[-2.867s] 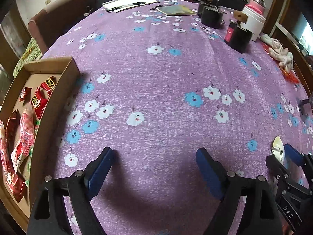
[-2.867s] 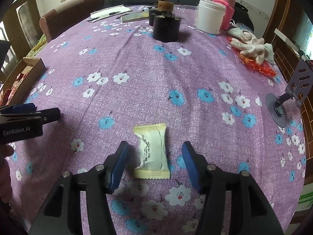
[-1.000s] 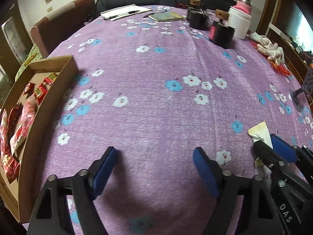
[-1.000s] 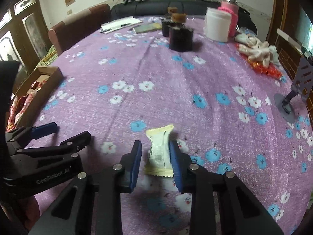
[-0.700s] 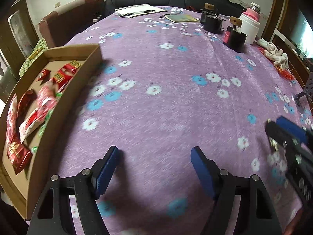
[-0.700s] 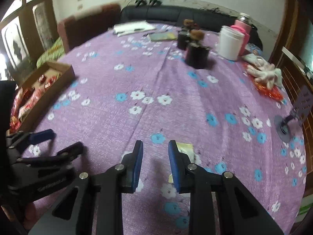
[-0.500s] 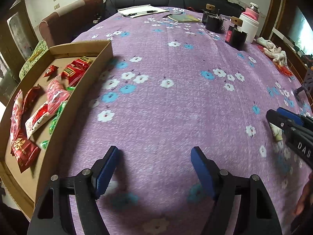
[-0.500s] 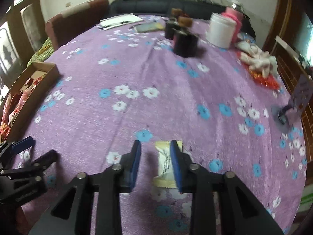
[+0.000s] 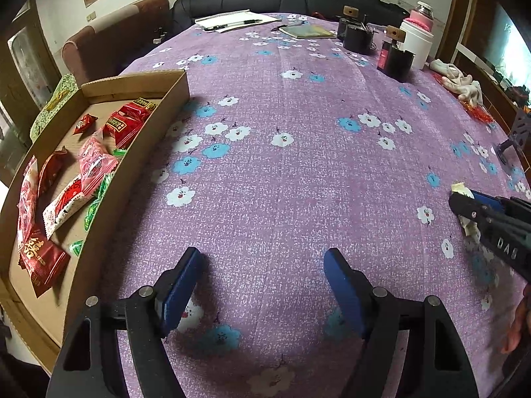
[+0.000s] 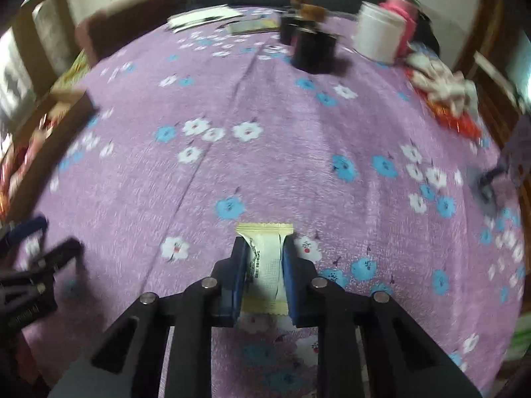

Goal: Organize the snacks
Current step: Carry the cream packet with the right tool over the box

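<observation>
A cream snack packet [image 10: 265, 258] sits between the blue pads of my right gripper [image 10: 264, 243], whose jaws are closing and press its two sides low over the purple flowered tablecloth [image 10: 282, 126]. In the left wrist view that gripper [image 9: 464, 202] is at the right edge with a corner of the packet [image 9: 459, 188] showing. My left gripper [image 9: 262, 255] hangs open over bare cloth with nothing between its fingers. A shallow cardboard box [image 9: 146, 149] at the left holds several red, pink and green snack packets [image 9: 96, 162].
At the far side stand two black jars [image 9: 396, 61], a white canister [image 9: 415, 46], papers with a pen [image 9: 232, 21] and a notebook [image 9: 308, 31]. Pale gloves [image 9: 461, 81] lie at the right edge. A small grey stand [image 9: 516, 132] is at the right.
The right gripper's jaws have closed in from a loose gap to pressing the cream packet. The left gripper shifted toward the box a second ago and has kept still since.
</observation>
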{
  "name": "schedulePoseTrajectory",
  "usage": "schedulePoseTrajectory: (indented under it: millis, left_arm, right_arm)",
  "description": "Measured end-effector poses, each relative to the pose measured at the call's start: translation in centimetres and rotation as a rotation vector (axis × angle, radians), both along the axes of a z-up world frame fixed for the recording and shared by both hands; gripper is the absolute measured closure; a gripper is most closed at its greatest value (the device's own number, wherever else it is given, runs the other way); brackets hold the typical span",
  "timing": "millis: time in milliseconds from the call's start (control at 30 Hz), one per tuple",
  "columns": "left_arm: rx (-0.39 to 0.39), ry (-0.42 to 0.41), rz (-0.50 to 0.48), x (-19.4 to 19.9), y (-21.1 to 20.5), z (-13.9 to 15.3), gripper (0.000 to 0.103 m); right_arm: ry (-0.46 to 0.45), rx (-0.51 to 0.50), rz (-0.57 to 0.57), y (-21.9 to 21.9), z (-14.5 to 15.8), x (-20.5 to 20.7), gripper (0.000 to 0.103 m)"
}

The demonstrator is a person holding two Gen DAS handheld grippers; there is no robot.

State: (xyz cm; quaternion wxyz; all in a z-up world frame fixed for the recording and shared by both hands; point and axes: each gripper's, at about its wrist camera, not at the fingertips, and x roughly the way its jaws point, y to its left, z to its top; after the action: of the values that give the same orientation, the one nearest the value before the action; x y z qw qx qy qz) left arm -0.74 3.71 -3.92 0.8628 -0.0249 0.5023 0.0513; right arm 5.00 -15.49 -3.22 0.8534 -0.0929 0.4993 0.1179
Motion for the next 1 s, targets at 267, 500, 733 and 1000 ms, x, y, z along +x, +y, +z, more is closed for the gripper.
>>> schedulePoseTrajectory:
  millis: [267,500,733,1000]
  left_arm:
    - [-0.011,-0.025,-0.003,-0.8,0.2,0.1,0.023]
    - [-0.031,-0.085,0.012,-3.0,2.0,2.0,0.023]
    - [-0.029,-0.208,0.065,-6.3,6.1,5.8,0.023]
    - [-0.038,-0.272,0.24,-9.3,13.3,8.0,0.023]
  right_arm:
    - [-0.022,0.046,0.055,2.0,1.3,-1.0,0.084]
    - [-0.05,0.102,0.194,8.7,3.4,-0.4,0.084]
    - [-0.054,0.179,0.349,17.0,4.9,0.1,0.083]
    - [0.011,0.291,0.553,27.5,5.1,-1.3,0.082]
